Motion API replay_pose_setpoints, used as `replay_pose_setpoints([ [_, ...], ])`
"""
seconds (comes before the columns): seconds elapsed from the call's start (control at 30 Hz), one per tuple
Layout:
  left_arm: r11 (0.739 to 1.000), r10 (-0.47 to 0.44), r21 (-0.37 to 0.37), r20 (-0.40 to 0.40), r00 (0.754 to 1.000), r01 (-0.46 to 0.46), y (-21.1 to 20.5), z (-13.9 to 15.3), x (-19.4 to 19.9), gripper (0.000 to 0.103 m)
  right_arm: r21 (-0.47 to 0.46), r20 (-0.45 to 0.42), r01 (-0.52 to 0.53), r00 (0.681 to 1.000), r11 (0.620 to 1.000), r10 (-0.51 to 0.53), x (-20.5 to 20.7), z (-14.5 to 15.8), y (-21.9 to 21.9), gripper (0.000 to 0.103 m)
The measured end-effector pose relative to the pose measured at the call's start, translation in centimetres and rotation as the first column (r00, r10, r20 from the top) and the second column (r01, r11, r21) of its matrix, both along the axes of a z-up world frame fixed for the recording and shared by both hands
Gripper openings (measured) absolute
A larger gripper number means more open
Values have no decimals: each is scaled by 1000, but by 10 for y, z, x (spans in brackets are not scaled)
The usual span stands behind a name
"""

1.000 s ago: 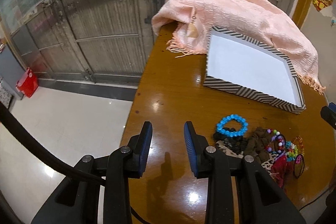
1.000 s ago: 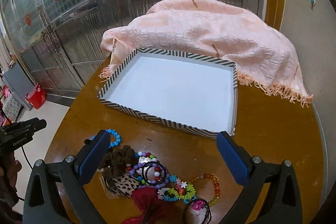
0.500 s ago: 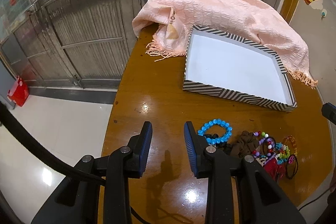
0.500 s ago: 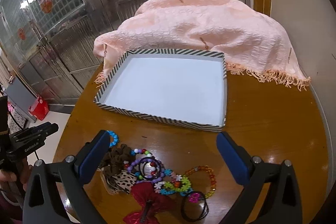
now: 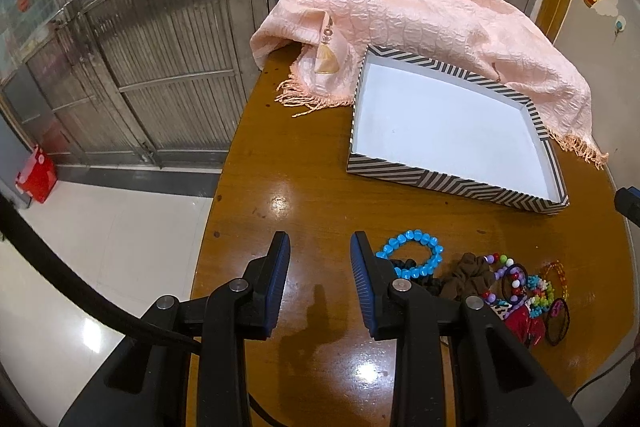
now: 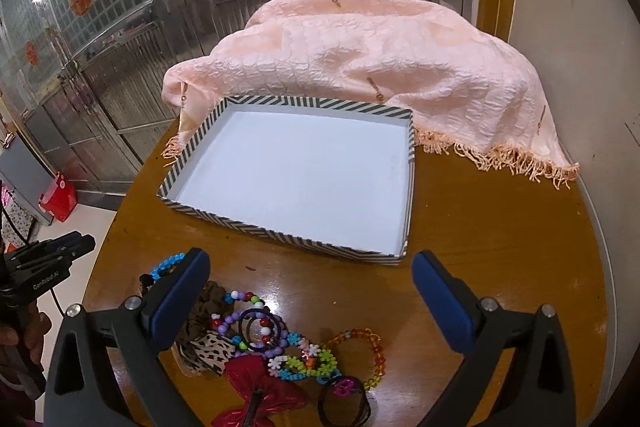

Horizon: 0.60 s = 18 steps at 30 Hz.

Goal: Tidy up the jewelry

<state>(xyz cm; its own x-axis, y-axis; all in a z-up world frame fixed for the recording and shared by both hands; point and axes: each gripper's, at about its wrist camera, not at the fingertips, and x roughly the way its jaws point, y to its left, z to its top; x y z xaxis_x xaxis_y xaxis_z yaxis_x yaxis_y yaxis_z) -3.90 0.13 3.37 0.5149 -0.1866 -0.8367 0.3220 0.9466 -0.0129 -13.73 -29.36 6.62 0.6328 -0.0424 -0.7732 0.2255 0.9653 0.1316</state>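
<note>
Jewelry is heaped at the lower centre of the right wrist view: a purple bead bracelet, an amber bead bracelet, a red bow and a brown scrunchie. The right gripper is held above this heap with its jaws spread wide and nothing between them. A striped tray with a white floor is seen in the middle of the frame on the wooden table, a pink shawl draped behind it. In the left wrist view, the left gripper is shown at lower centre, jaws partly parted and empty, with a blue bead bracelet just to its right.
</note>
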Motion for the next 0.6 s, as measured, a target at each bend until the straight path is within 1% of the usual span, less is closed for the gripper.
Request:
replay_pose_setpoints([
  [0.27, 1000, -20, 21, -6, 1000, 21, -17, -5, -1, 23, -56, -45, 29, 998, 998, -32, -6, -9, -5, 103],
  [0.43, 999, -33, 26, 0, 999, 33, -27, -4, -2, 23, -49, -61, 43, 997, 998, -46, -9, -13, -8, 103],
  [0.6, 998, -45, 37, -3, 999, 45, -34, -6, -6, 23, -56, -75, 18, 997, 998, -22, -10, -16, -4, 103],
])
